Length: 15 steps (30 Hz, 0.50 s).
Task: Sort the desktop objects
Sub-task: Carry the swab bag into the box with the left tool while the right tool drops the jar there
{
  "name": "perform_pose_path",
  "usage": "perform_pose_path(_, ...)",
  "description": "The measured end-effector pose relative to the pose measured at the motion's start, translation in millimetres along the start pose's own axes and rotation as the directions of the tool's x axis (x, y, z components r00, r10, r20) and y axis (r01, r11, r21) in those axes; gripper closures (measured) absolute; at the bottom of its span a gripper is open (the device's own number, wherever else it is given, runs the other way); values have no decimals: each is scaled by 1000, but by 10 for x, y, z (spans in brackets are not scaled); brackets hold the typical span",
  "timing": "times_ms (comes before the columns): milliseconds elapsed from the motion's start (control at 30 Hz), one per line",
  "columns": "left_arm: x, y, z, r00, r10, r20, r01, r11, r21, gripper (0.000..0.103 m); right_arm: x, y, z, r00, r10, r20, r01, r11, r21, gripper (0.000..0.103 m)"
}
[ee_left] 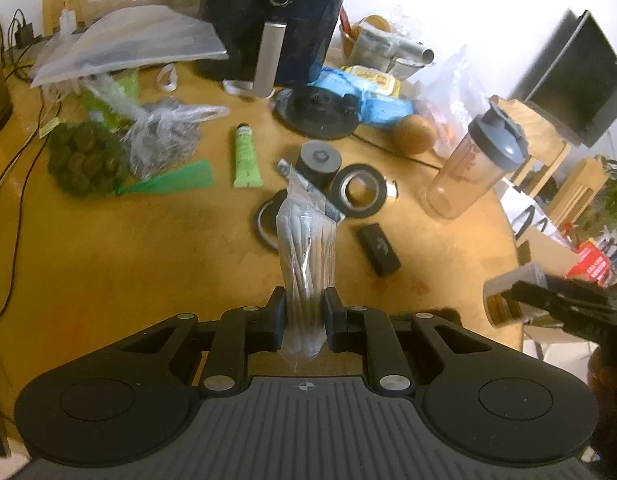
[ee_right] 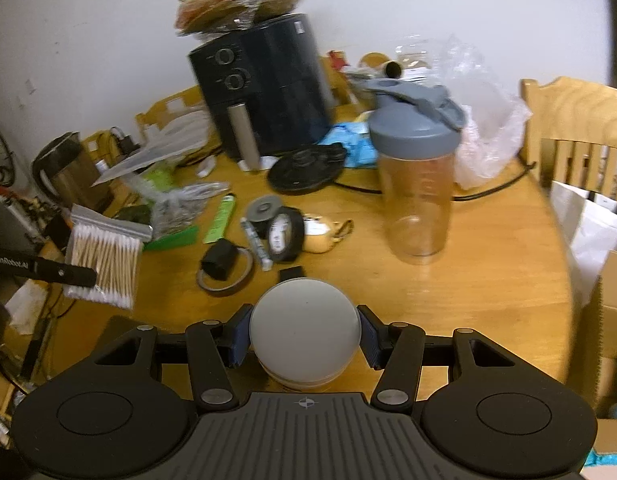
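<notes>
My left gripper (ee_left: pixel 304 312) has its jaws squeezed tight on a bag of cotton swabs (ee_left: pixel 306 256) — a clear, crinkly bag with a silver strip at its far end, full of thin wooden sticks with white tips. It sticks straight out in front of my jaws, up off the desk (ee_left: pixel 128 248), so I think I am carrying it to where it belongs. My right gripper (ee_right: pixel 304 338) has its jaws halfway apart, pressed on both sides of a round jar with a smooth gray lid (ee_right: pixel 304 320). The jar fills the gap between the jaws, and I hold it by its sides so it cannot roll away. Just past those jaws lie rolls of black tape (ee_right: pixel 284 236) and a green tube (ee_right: pixel 220 220), not sorted yet, and a clear shaker bottle (ee_right: pixel 416 192) stands farther off to the right.
</notes>
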<state>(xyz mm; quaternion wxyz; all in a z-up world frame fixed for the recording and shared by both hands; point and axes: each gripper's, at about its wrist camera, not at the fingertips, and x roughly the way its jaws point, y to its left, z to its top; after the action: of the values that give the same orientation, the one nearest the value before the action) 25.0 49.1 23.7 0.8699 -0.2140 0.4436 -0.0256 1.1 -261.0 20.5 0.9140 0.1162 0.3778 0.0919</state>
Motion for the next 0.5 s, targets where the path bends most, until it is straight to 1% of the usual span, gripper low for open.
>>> perform_pose_path(133,-39,14,-125,1000,6,-31,-5,1000,15,84,25,118,-8,999,45,-11,-45,999,-25,46)
perform_pose_path(267,-51,18,-238,997,21,-76,-17,999,49,84,64,230,-32,996,85,-33,-87,994,-62,46)
perform_pose_path(367,-58,-3,-314,992,68,-110,-58,994,92,84,110,309,-56,993,105,-58,-110,990,-89,46)
perform_pose_path(400,-58,-10,-337,989,73,-131,-58,991,117,84,126,334,-68,991,113,-68,-119,988,-99,46)
perform_pose_path(500,-23,2,-409,979,91,-182,-67,989,132,84,190,404,-99,987,127,-97,-139,982,-127,46)
